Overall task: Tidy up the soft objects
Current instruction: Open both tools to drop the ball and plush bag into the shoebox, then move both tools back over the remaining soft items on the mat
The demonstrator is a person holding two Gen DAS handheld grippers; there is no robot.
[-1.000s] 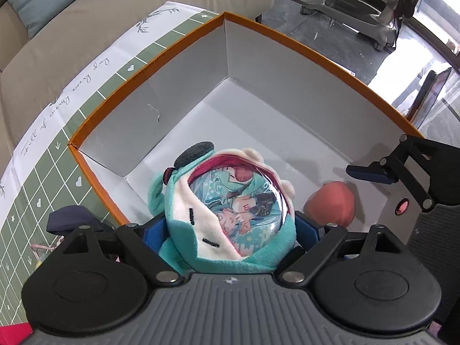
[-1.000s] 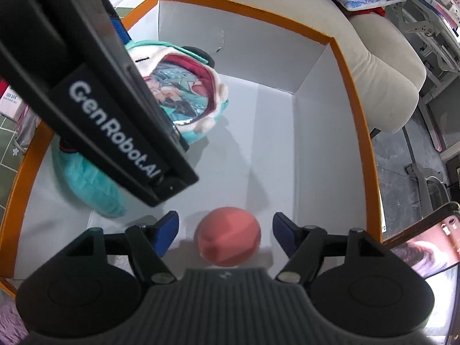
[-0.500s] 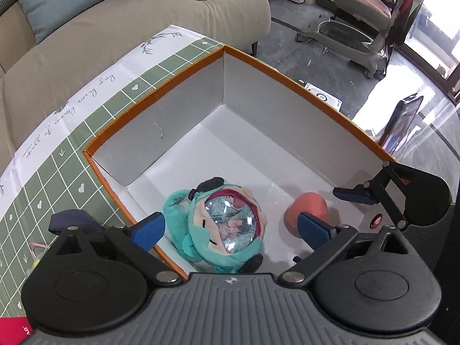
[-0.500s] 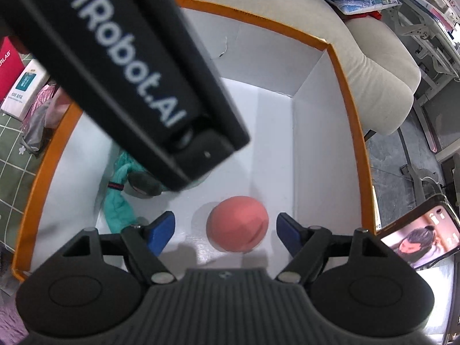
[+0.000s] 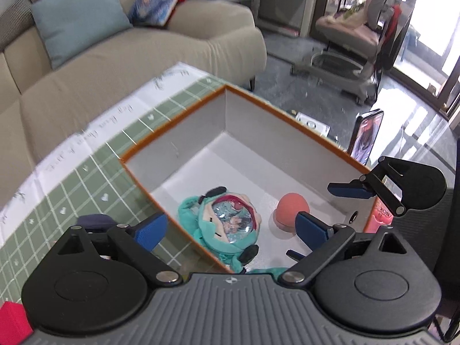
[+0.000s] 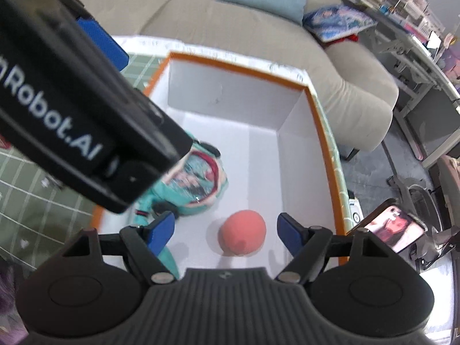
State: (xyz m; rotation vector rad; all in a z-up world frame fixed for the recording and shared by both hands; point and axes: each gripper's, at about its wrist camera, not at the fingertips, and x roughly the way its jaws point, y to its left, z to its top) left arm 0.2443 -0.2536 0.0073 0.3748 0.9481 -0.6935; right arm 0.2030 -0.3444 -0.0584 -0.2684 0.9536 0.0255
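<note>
Teal plush (image 5: 230, 224) and pink ball (image 5: 291, 208) lie inside orange-rimmed box (image 5: 276, 141).

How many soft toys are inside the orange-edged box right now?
2: a teal plush near the box's left wall, and a pink ball to its right; the near corner is hidden.

Orange-rimmed white cardboard box (image 5: 287, 115). Teal plush toy with printed badge face (image 5: 230, 224), black ears. Salmon-pink soft ball (image 6: 243, 235). Green grid-pattern tablecloth with white hearts (image 5: 80, 184). Beige sofa (image 5: 115, 66), pale blue cushion (image 5: 77, 17).
</note>
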